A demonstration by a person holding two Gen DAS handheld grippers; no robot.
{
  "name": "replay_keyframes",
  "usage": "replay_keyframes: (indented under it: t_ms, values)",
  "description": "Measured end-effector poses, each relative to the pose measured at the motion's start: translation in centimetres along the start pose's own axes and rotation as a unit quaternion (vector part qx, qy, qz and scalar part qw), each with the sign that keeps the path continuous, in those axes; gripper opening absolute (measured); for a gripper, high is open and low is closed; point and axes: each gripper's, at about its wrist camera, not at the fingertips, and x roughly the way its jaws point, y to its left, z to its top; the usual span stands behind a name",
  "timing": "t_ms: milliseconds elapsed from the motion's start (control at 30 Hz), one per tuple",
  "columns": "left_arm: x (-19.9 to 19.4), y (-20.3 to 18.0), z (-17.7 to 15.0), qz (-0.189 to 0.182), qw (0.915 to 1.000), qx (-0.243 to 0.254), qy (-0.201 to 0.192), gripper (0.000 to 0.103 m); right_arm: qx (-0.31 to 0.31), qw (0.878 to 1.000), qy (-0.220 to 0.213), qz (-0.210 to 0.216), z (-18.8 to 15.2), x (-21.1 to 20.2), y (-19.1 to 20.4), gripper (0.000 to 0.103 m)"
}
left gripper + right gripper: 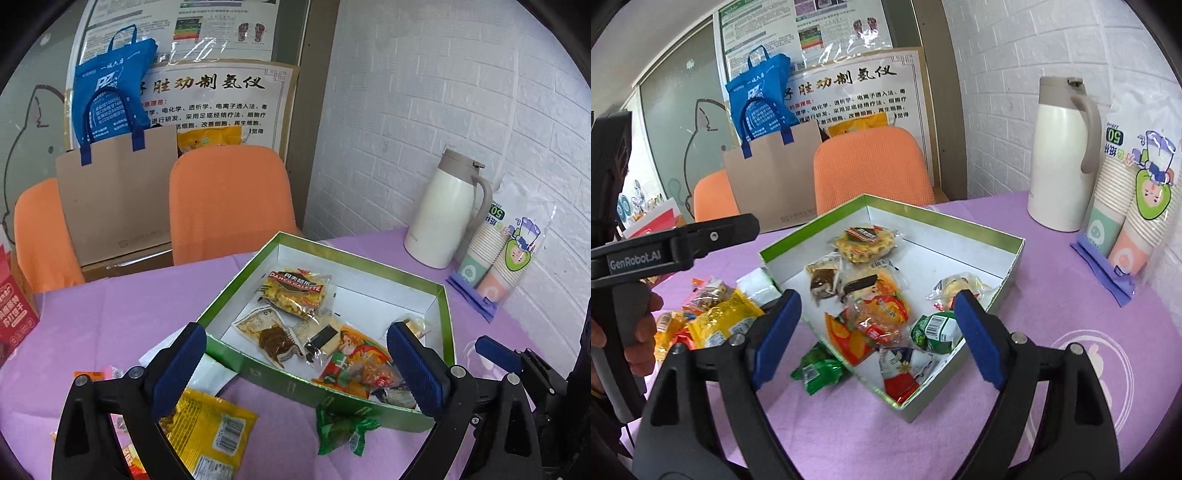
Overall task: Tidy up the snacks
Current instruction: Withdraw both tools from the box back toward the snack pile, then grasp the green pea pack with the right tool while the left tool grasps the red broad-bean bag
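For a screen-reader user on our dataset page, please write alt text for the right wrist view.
An open right gripper hovers over a green box of wrapped snacks on a purple tablecloth. More snacks, including a green packet, lie outside it; a white jug stands behind.

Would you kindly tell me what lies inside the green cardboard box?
Inside the green cardboard box: a round Danco Galette pack, an orange packet, a green packet; anything beneath them is covered.
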Motion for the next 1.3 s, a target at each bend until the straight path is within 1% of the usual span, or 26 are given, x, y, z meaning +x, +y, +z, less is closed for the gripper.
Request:
replay_keyframes:
  t_ms: [167,333,467,500,567,700,867,1033,1133,1267,1300]
  values:
    - [-4.0,0.8,-2.0,0.021,0.9997,-0.014,-0.005,0.1,0.008,1.0,-0.004,0.014,-0.9,-2.1,1.1,0.087]
    - [-7.0,2.1,-6.1,0.034,0.9991,-0.022,-0.012,0.1,0.012,0.999,0.019,0.043,-3.1,-2.4,2.7,0.087]
    - [-8.0,4.1,-9.8,0.027,0.9981,-0.055,-0.001,0.1,0.019,0.996,0.062,0.065,-5.2,-0.9,3.7,0.086]
    - [-8.1,4.6,-10.6,0.025,0.9977,-0.064,0.004,0.1,0.02,0.995,0.073,0.068,-5.6,-0.3,4.0,0.084]
    - [-8.5,5.5,-12.2,0.029,0.9965,-0.078,0.008,0.1,0.025,0.993,0.091,0.069,-6.2,0.5,4.3,0.082]
    - [-9.5,7.0,-14.6,0.024,0.9952,-0.094,0.009,0.1,0.033,0.991,0.113,0.061,-6.7,2.3,4.8,0.081]
    - [-10.6,8.5,-15.5,0.033,0.995,-0.095,-0.001,0.1,0.057,0.989,0.127,0.044,-6.8,4.5,4.7,0.078]
    - [-11.1,10.7,-15.9,0.029,0.9934,-0.11,-0.009,0.1,0.092,0.987,0.132,0.029,-6.4,6.1,4.0,0.074]
    - [-10.9,11.9,-16.0,0.024,0.993,-0.116,-0.008,0.1,0.113,0.984,0.134,0.031,-6.3,6.8,3.7,0.069]
    - [-10.9,12.9,-15.8,0.023,0.9928,-0.117,-0.011,0.099,0.121,0.984,0.129,0.021,-6.3,7.4,3.7,0.066]
    - [-10.9,13.2,-15.8,0.018,0.9927,-0.119,-0.012,0.099,0.126,0.984,0.128,0.018,-6.3,7.6,3.6,0.063]
